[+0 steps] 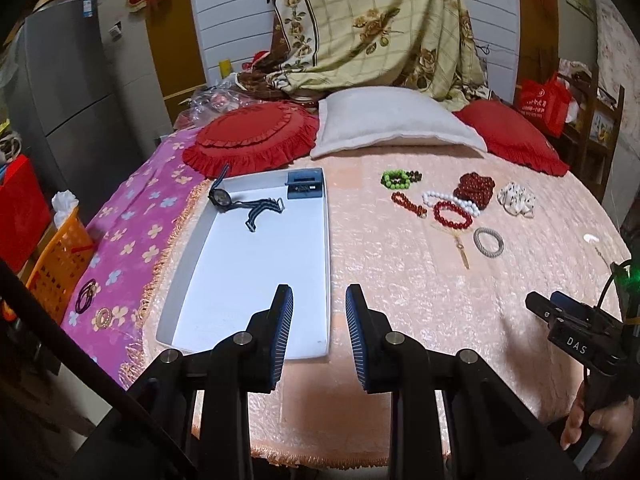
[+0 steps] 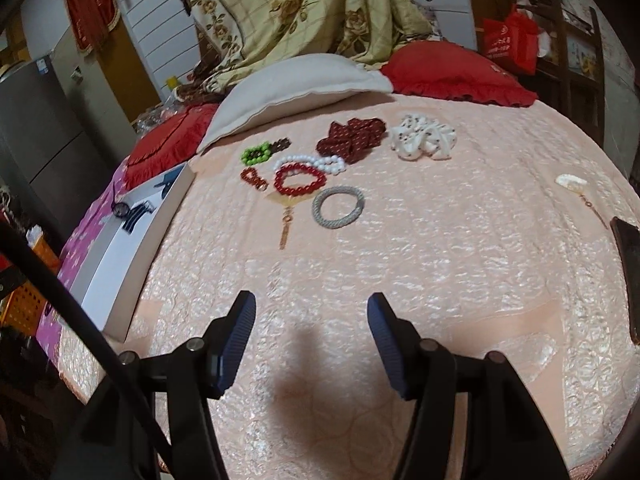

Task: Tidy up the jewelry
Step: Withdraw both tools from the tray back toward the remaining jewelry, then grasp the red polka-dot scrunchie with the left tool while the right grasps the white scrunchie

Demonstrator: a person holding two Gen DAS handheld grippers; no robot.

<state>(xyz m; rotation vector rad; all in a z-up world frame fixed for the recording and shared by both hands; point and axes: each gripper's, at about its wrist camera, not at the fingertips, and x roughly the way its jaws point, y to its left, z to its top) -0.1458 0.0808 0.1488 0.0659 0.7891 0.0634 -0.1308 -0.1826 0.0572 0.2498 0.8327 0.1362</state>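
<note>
Both the left gripper [image 1: 319,334] and right gripper [image 2: 311,342] are held spread and empty; bead bracelets [image 2: 300,179] are laid on the bedspread [image 2: 400,260], beside the white tray [image 1: 240,280]; light, limp, slippery strands are judged best pinched across the beads.

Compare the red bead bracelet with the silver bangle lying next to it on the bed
The red bead bracelet is a ring of round, glossy red beads; the silver bangle is one continuous, finely textured grey band. The red bead bracelet lies farther from the tongs and touches the white bead strand, while the silver bangle lies nearer, touching no other piece. Both lie flat on the pink bedspread, outside the white tray.
</note>
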